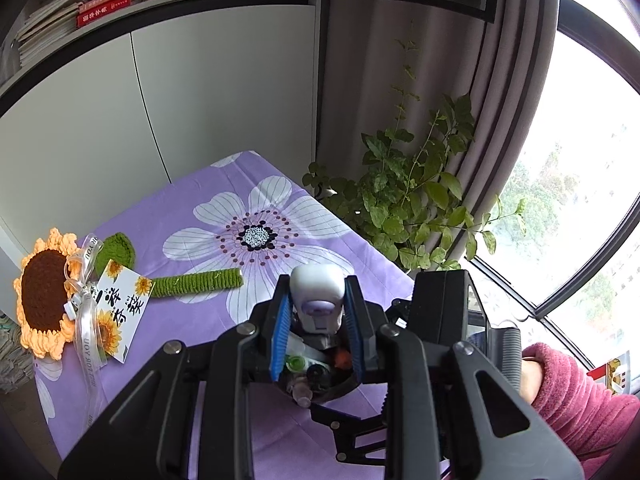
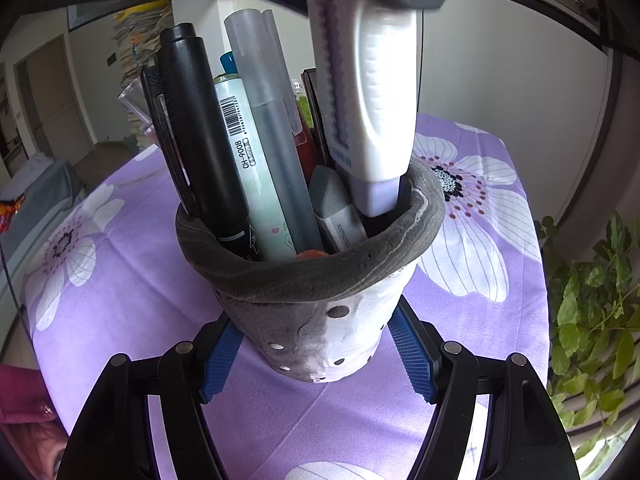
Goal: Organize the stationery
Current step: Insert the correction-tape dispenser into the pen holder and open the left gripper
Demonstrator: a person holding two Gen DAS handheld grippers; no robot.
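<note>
Your left gripper [image 1: 318, 300] is clamped on the top of a white-and-lilac utility knife [image 2: 368, 92], held upright with its lower end already inside the rim of the grey felt pen pot [image 2: 320, 276]. Your right gripper [image 2: 316, 356] sits narrow around the pot's base, both blue pads against its sides, steadying it on the purple floral tablecloth [image 2: 120, 280].

Risks from here, as I judge them:
- The pot is crowded. The knife's tip sits just beside a grey eraser [image 2: 336, 208] and may catch on it, leaving the knife propped high and leaning once you let go
- The pot wall is soft; pushing down hard could fold the rim or tip the pot if your right grip slackens
- Opening the left jaws before the knife bottoms out would let it drop and jostle the black marker [image 2: 200, 132] and frosted pen [image 2: 268, 120]

Legible writing: "CH-9008" with a barcode on the pale green pen [image 2: 248, 168]. The card [image 1: 122, 312] by the crocheted sunflower [image 1: 44, 292] carries Chinese characters; its ribbon reads "FOR YOU". Print on the eraser and knife is too small to read
</note>
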